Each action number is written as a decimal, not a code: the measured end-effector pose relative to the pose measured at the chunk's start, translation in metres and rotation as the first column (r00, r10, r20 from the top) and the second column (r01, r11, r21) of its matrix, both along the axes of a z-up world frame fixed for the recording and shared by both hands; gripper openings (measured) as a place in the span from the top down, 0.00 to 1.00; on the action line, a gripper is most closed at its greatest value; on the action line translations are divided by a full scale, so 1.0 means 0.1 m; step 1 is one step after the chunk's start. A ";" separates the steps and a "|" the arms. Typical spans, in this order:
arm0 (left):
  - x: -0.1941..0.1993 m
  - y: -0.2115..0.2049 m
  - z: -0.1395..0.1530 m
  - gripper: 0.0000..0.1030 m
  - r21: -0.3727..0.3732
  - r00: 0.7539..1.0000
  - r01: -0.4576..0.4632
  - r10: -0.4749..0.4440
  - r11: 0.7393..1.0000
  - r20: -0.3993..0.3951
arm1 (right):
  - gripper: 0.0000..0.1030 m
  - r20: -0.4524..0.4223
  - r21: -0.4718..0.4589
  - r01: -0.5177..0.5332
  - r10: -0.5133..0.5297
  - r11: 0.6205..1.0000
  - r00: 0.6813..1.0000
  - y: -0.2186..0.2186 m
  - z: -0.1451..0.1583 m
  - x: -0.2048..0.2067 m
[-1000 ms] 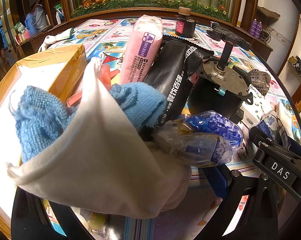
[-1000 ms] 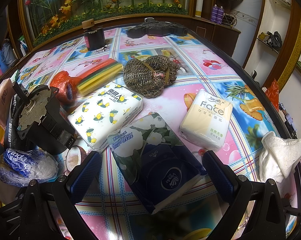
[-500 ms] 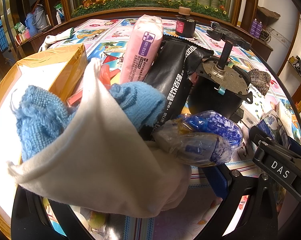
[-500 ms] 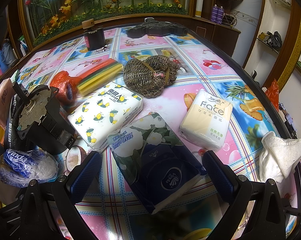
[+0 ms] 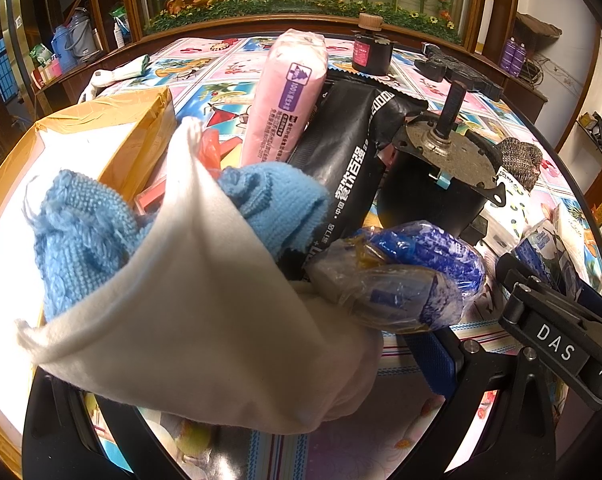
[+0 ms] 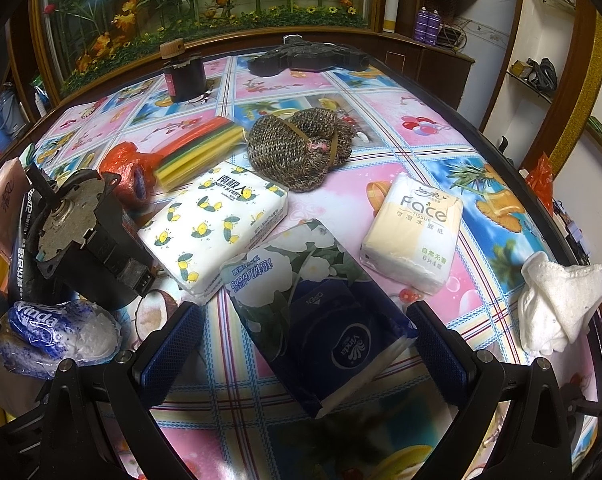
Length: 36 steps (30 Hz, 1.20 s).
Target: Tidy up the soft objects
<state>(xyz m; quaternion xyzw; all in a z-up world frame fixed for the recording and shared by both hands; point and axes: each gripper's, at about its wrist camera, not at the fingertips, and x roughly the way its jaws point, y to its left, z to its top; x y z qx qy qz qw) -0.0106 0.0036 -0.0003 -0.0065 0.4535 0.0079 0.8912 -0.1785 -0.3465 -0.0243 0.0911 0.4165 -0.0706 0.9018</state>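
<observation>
In the left wrist view a white cloth stands between the fingers of my left gripper. It hides the left finger, and the right pad sits wide out with a small gap to the cloth, so the gripper is open. A blue knit cloth lies behind it, and a blue-printed plastic tissue bag sits to the right. My right gripper is open, its pads either side of a dark blue Vinda tissue pack. Behind it lie a lemon-print pack, a cream Face pack and a brown knitted bundle.
A heavy black motor stands left of the packs. A black pouch, a pink tissue roll and a yellow taped box crowd the left side. A white towel hangs at the table's right edge. A dark jar stands at the back.
</observation>
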 end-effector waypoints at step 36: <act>-0.30 0.09 0.12 0.05 -0.093 0.993 0.114 -0.117 0.989 -0.027 | 0.01 -0.118 -0.009 -0.122 0.120 0.992 0.986 0.03 0.10 -0.05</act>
